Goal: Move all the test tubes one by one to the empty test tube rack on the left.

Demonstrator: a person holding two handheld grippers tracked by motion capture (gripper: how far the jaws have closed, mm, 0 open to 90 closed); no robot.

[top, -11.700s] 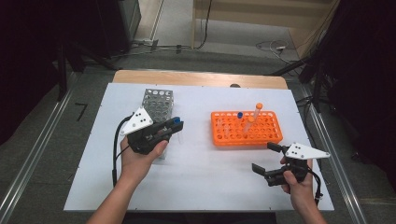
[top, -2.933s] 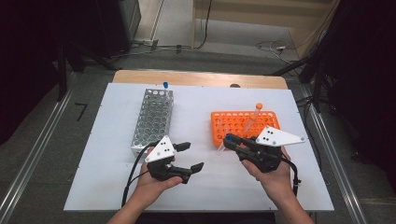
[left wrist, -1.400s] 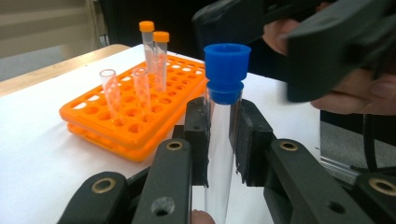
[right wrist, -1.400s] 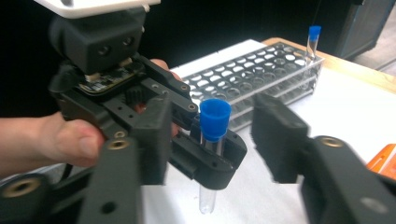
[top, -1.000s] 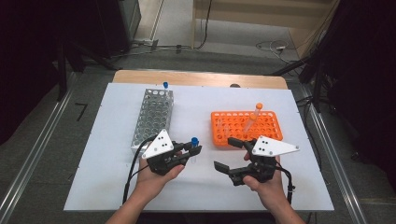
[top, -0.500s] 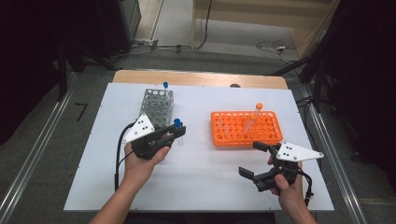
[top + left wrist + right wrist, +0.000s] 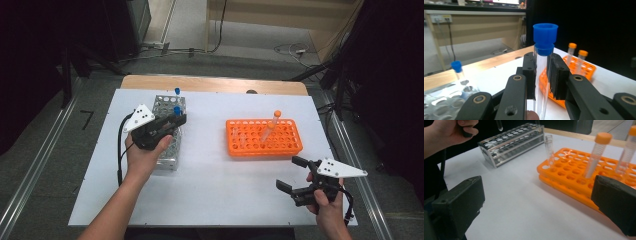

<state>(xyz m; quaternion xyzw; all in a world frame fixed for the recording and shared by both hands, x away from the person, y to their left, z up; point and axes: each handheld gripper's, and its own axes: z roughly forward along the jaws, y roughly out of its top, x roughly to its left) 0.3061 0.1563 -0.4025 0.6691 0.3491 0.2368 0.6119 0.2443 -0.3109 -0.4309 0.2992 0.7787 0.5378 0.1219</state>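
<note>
My left gripper (image 7: 177, 119) is shut on a clear tube with a blue cap (image 7: 545, 32) and holds it upright over the near half of the metal rack (image 7: 167, 150). Its pads (image 7: 557, 75) press the tube (image 7: 543, 62) just under the cap. A second blue-capped tube (image 7: 177, 91) stands at the rack's far end. My right gripper (image 7: 292, 174) is open near the table's front right corner, in front of the orange rack (image 7: 263, 137). Its jaws have just been opening and nothing is between them (image 7: 539, 205).
The orange rack (image 7: 564, 175) holds two orange-capped tubes (image 7: 597, 152) and an uncapped clear tube (image 7: 549, 147). A cable (image 7: 120, 150) trails from the left gripper. The white table top (image 7: 225, 180) lies bare between the racks.
My left gripper carried the blue-capped tube from the table's middle to the far left, over the metal rack. My right gripper drew back to the right, toward the front edge, and its jaws spread wider.
</note>
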